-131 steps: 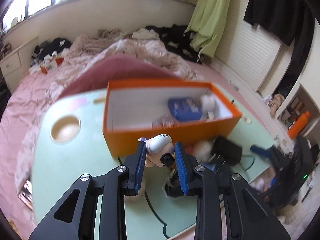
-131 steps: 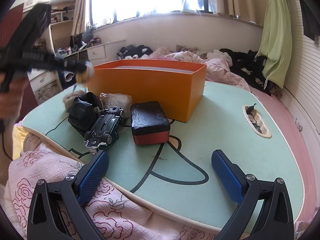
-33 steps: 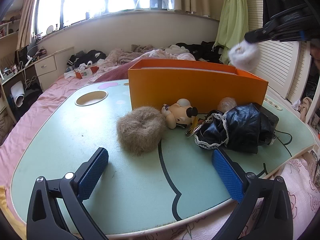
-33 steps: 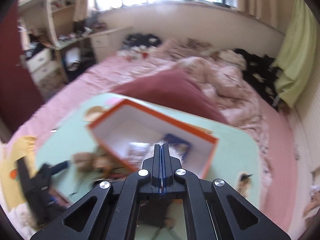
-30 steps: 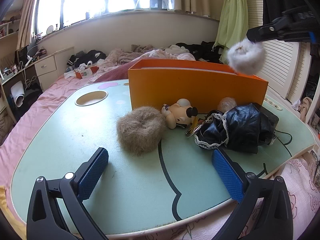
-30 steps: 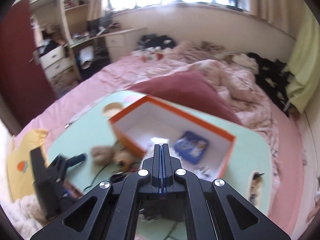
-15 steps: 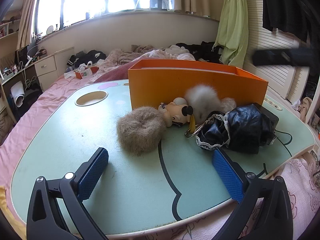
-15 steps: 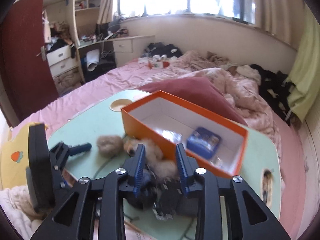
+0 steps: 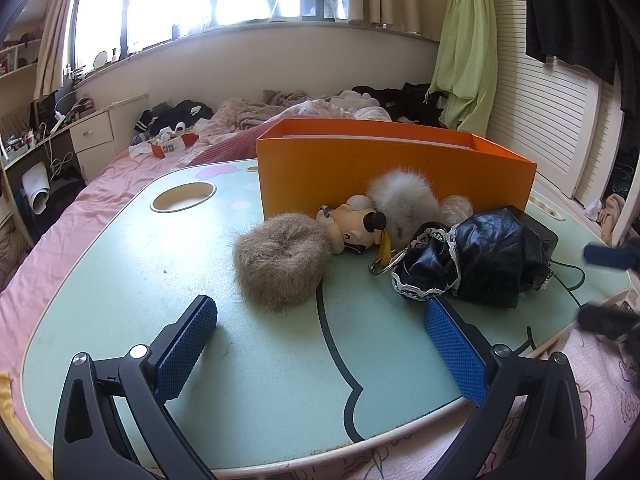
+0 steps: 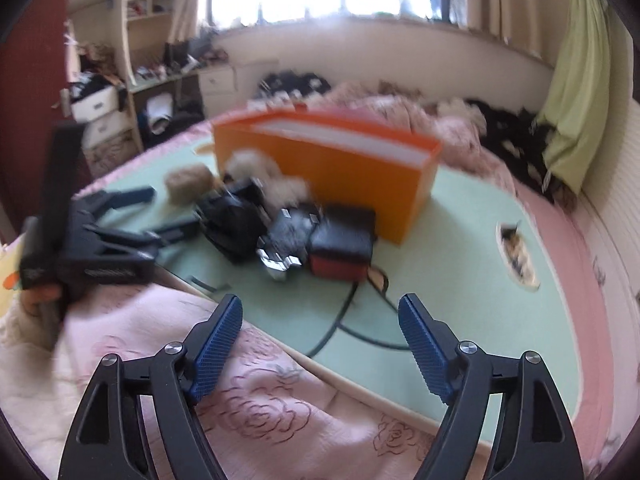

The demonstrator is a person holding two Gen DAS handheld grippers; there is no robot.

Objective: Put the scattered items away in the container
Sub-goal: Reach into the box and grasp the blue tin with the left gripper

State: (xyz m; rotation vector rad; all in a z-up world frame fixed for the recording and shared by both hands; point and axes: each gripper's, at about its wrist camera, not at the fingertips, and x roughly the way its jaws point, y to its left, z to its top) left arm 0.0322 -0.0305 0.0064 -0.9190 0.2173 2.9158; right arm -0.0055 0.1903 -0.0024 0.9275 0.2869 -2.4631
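Left wrist view shows one orange box [image 9: 394, 168] in the middle of the frame, standing on the pale green surface [image 9: 168, 264]. It is long, with tall plain sides and a white inside edge. Right in front of it lie the loose things, all outside the box: one brown fluffy ball [image 9: 280, 264], one white fluffy ball [image 9: 404, 200] touching the box wall, one little doll head [image 9: 356, 230] between the two balls, and one shiny black cloth with white lace [image 9: 476, 264] to the right. The left gripper [image 9: 320, 344] sits at the bottom with its jaws wide and nothing between them.

Right wrist view is blurry. At the bottom, the right gripper [image 10: 320, 344] has its jaws opening, with nothing between them. One black and red case [image 10: 340, 248] lies mid-frame, beside the box.
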